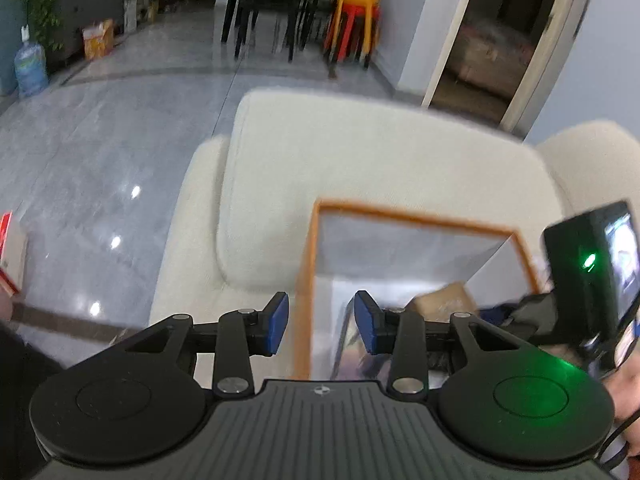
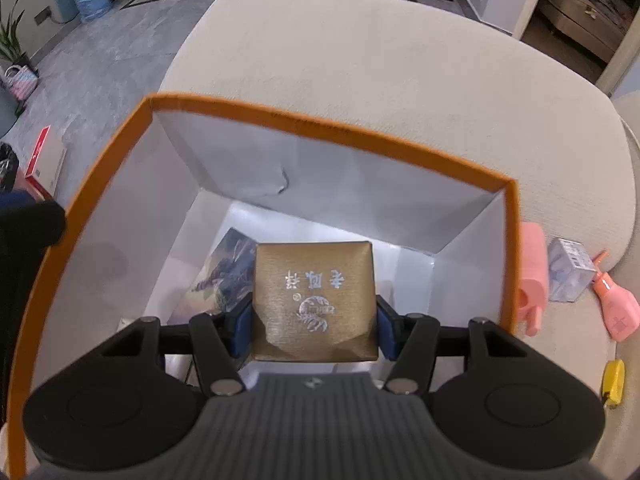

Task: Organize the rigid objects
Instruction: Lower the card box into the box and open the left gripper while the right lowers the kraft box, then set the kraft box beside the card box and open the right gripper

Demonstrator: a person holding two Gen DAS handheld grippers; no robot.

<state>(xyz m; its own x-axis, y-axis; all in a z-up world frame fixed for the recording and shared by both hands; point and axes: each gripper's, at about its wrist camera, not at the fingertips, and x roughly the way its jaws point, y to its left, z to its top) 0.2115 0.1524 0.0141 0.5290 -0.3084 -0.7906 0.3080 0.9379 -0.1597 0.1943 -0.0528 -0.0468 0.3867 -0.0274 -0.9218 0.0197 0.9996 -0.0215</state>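
Note:
A white storage box with an orange rim [image 2: 328, 126] stands on a cream sofa. My right gripper [image 2: 314, 330] is shut on a gold box [image 2: 314, 288] with silver lettering and holds it over the open storage box. A printed card box [image 2: 224, 276] lies on the storage box's floor below. In the left wrist view the storage box's orange rim [image 1: 400, 214] is at the right, and my left gripper [image 1: 322, 326] hangs above its left wall, open, with nothing between the blue pads. The gold box [image 1: 444, 300] and the right gripper's camera body [image 1: 592, 276] show beyond.
On the sofa cushion [image 2: 400, 60] right of the storage box lie a pink plastic piece [image 2: 534, 276], a small clear box [image 2: 570, 276], a pink bottle-shaped item [image 2: 616, 308] and a yellow item [image 2: 614, 386]. A red-edged box [image 2: 44, 164] lies on the grey floor at left.

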